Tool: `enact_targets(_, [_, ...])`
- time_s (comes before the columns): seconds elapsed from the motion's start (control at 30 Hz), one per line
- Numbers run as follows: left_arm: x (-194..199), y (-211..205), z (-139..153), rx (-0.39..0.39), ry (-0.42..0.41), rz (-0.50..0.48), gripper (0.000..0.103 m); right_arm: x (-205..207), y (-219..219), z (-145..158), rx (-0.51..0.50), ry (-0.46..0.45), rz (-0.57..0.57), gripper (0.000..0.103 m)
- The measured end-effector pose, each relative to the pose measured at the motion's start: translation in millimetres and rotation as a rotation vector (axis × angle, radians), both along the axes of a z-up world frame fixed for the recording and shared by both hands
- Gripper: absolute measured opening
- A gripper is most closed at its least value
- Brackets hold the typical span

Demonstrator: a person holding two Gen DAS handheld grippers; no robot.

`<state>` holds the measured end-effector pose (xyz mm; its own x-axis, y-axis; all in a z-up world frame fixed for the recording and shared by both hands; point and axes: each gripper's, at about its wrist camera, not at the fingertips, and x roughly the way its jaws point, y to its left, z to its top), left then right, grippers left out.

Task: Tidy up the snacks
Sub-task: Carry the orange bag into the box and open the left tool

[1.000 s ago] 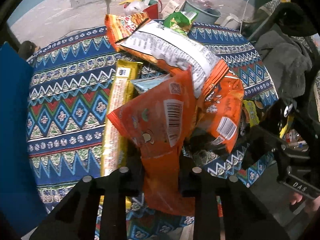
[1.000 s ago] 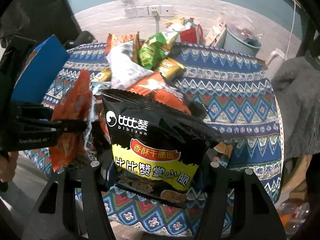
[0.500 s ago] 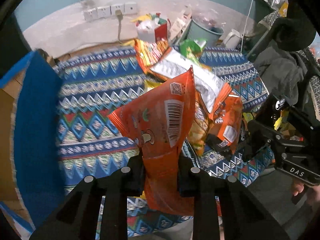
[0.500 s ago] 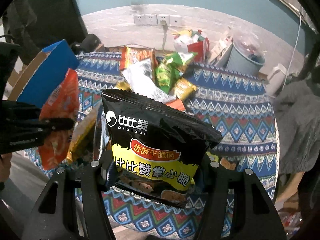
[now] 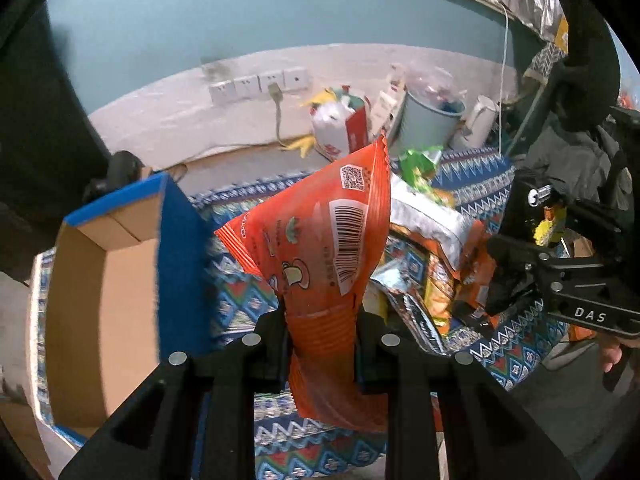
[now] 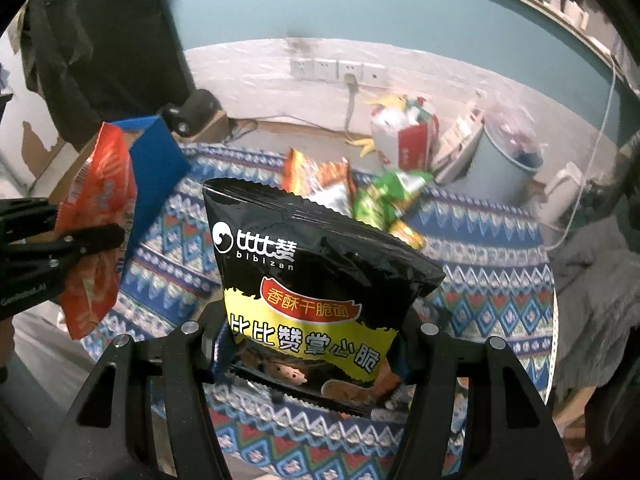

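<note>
An orange snack packet (image 5: pixel 320 264) is clamped between the jaws of the left gripper (image 5: pixel 322 340), and a black noodle-snack packet (image 6: pixel 316 292) is pinched in the right gripper (image 6: pixel 312 344). Since a second ago both packets have been lifted away from the snack pile (image 5: pixel 432 240) and swung toward the blue-edged cardboard box (image 5: pixel 100 280), which is now seen just left of the orange packet. Stowing is judged imminent. No snacks are seen in the visible part of the box, which rests on the patterned cloth (image 6: pixel 480 280).
</note>
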<state>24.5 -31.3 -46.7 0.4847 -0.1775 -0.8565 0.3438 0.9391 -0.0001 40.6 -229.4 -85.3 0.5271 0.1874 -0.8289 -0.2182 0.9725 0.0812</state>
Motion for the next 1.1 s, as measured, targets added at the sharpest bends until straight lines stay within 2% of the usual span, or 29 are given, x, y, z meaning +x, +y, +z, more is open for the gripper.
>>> enact_targets(0.23, [0.8, 35.6, 20.0, -0.008, -0.041, 0.043, 0.023, 13.4, 42.0, 16.9, 0.006, -0.017, 0.060, 0.061])
enact_targets(0.37, [6.1, 61.8, 23.6, -0.039, -0.044, 0.087, 0.023, 20.7, 71.5, 26.1, 0.010, -0.027, 0.104, 0.061])
enact_targets(0.6, [16.5, 102.6, 12.9, -0.040, -0.038, 0.166, 0.023, 35.7, 123.6, 39.5, 0.021, -0.035, 0.165, 0.061])
enact_targets(0.83, [24.6, 141.6, -7.5, -0.012, -0.025, 0.244, 0.023, 47.3, 174.1, 38.5, 0.026, -0.015, 0.238, 0.061])
enact_targets(1.1, [26.5, 182.0, -4.8, -0.001, -0.031, 0.326, 0.023, 60.6, 223.9, 39.1, 0.053, -0.008, 0.327, 0.061])
